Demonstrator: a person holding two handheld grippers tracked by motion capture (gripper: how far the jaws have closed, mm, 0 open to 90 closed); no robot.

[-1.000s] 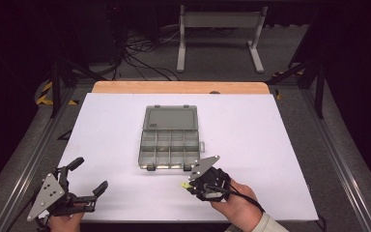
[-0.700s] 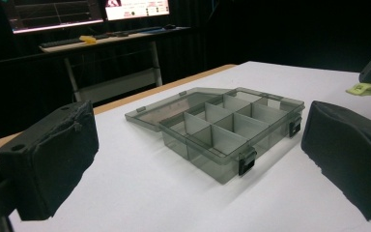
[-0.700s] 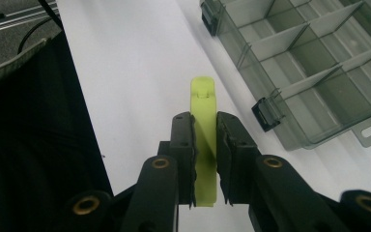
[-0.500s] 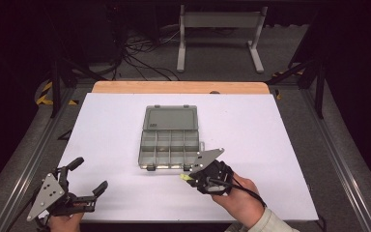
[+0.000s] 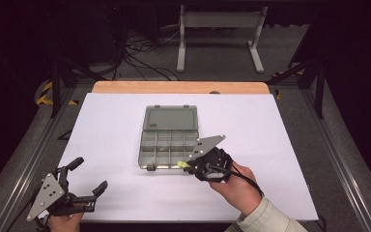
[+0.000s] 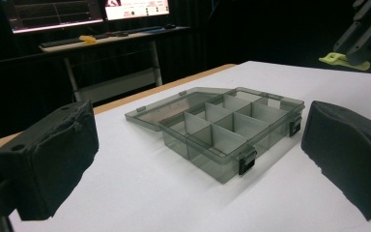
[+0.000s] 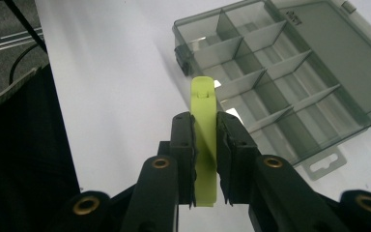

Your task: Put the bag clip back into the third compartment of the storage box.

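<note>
High view, left edge: the left gripper is being held low over the near left corner of the white table, with its jaws spread wide and nothing being gripped between them.
Left gripper view: the two black jaw pads are being seen far apart at the picture's sides, with the organiser box being framed between them, well apart from both.
Table centre: the organiser box, smoke-grey and see-through, is being kept open and flat on the white table, its lid being laid back on the far side.
Compartments: rows of divided compartments are being shown, and whether anything is lying in them cannot be told.
Latches: two dark latches are being seen on the near wall of the box.
Right of centre: the right gripper is being held in a hand just beside the near right corner of the box.
Right gripper view: a yellow-green clip is being pinched between the pressed-together jaws, its free end being pointed over the edge of the box.
Clip position: the yellow-green clip is being carried above the table, at the box's near right corner, and contact with the box cannot be told.
</note>
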